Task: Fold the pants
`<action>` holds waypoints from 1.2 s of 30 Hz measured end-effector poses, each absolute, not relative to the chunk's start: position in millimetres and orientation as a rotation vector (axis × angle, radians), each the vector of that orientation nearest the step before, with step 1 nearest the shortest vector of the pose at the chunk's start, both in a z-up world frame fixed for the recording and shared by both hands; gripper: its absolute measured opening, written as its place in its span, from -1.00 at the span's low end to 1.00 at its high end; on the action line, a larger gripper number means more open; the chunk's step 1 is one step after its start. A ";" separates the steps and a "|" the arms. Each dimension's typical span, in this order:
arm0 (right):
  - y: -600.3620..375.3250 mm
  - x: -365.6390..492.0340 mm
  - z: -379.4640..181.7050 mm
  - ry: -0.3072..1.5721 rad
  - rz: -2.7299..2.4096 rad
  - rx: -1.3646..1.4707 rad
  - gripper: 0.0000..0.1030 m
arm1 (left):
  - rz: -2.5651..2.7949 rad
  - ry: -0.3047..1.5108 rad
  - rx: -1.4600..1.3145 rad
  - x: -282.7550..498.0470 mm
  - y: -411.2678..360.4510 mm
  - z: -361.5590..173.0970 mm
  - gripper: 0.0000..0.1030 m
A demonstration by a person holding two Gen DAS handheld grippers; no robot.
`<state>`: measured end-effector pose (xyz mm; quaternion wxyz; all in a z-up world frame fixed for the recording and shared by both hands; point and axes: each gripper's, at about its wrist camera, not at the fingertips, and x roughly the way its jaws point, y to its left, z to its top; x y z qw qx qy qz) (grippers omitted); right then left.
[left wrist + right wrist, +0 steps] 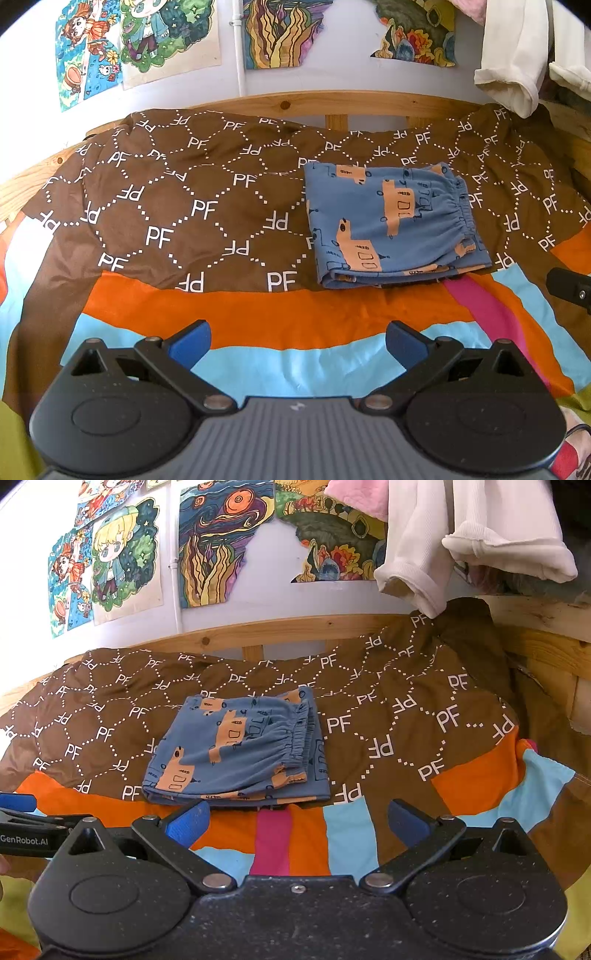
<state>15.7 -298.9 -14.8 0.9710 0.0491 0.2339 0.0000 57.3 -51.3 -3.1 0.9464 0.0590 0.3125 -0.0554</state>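
While the pants [395, 225] lay folded into a compact packet on the bed [258, 317], both tools hung back from them, which suggests the folding itself was finished or close to it. Left of the pants, the left tool [297, 341] hovered over the striped part of the cover, its blue fingers [192, 341] spread wide with nothing between them; it sat nearer the camera than the pants and clear of them. The pants rested on the brown lettered quilt [177, 206], their near folded edge just at the quilt's border, the elastic waistband on their right side turned up on top, layers stacked evenly, likely so the bundle would stay put. Right of the left tool, the right tool [297, 821] faced the pants' near edge, close but apart from it, jaws likewise wide and empty. Beyond the pants stood a wooden rail [280, 627], and above their right side pale garments [443, 546] hung.
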 end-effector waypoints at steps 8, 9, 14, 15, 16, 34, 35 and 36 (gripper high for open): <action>-298.7 15.9 -15.8 0.473 -0.001 0.099 0.99 | -0.116 0.639 0.128 56.9 -52.2 -2.8 1.00; -298.8 15.9 -15.9 0.474 -0.001 0.099 0.99 | -0.117 0.639 0.128 57.0 -52.1 -2.8 0.99; -298.7 16.1 -16.0 0.475 -0.001 0.098 0.99 | -0.116 0.641 0.132 57.0 -52.3 -3.2 0.99; -298.8 16.6 -17.4 0.477 -0.001 0.098 0.99 | -0.116 0.642 0.133 57.0 -52.3 -3.5 0.99; -299.0 16.6 -17.7 0.478 0.000 0.097 0.99 | -0.116 0.643 0.133 57.0 -52.3 -3.8 0.99; -297.5 17.6 -19.4 0.493 -0.002 0.087 0.99 | -0.116 0.649 0.140 56.7 -51.4 -4.4 1.00; -297.4 17.7 -19.3 0.492 -0.003 0.087 0.99 | -0.106 0.647 0.147 56.4 -51.8 -4.4 1.00; -297.4 17.7 -19.4 0.493 -0.002 0.085 0.99 | -0.099 0.652 0.154 56.8 -52.2 -4.5 1.00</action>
